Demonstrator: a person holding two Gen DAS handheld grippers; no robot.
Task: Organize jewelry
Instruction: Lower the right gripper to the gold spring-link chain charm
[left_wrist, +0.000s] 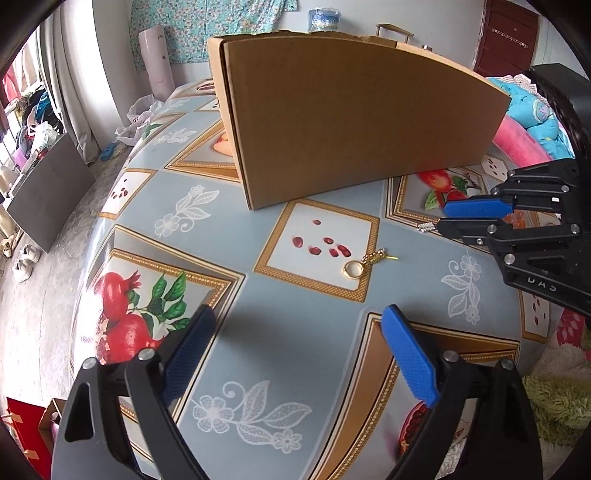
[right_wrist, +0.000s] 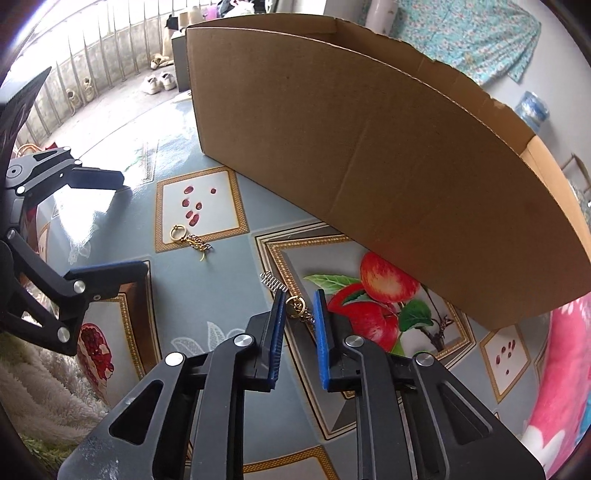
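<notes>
A gold ring with a chain lies on the patterned tablecloth, ahead of my open, empty left gripper; it also shows in the right wrist view. My right gripper is narrowly open, its blue pads either side of a second gold ring piece on the table, not closed on it. A small silver rhinestone piece lies just beyond its left fingertip, and shows in the left wrist view. The cardboard box stands open-topped behind.
The box fills the back of the table. A pink and blue blanket lies to the right. The table edge drops at the left to the floor, where shoes sit. A fluffy rug lies below.
</notes>
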